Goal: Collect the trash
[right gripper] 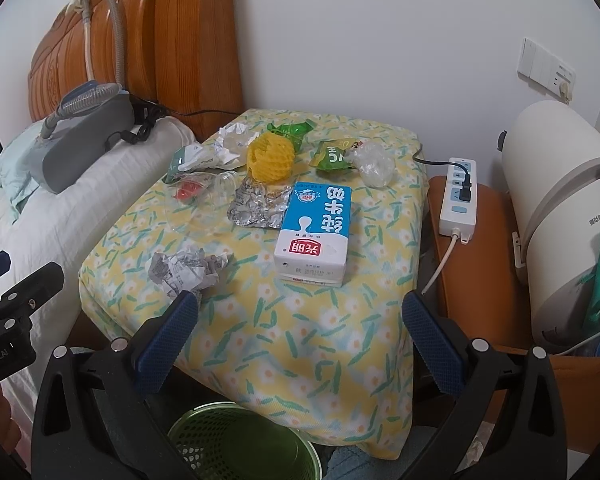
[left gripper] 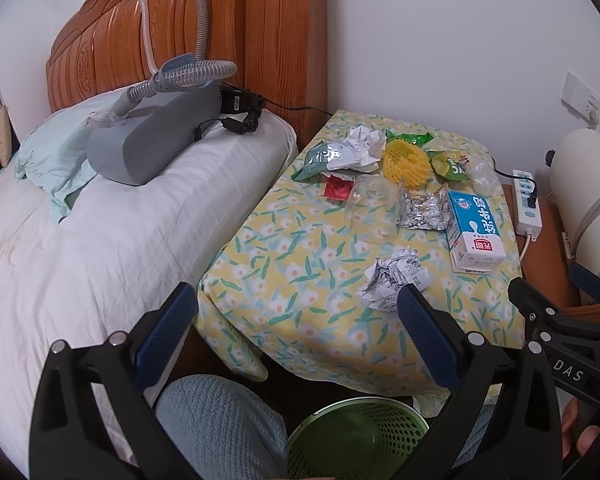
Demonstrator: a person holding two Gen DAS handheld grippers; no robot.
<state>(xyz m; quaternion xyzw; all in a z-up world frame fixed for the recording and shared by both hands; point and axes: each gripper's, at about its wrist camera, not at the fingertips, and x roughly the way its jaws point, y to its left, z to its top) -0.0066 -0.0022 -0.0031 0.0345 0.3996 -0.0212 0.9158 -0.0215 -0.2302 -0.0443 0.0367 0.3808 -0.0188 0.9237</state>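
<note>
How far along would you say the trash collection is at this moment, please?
Nothing looks done: the green basket shows no trash inside. Nothing is in hand; the left gripper and right gripper are both open. Left on the table: the crumpled receipt, milk carton, foil, yellow foam net and wrappers.

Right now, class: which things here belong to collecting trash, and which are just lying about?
Job: crumpled receipt, milk carton, foil wrapper, yellow foam net, green bin.

Lying about: power strip, grey machine, pillow.
</note>
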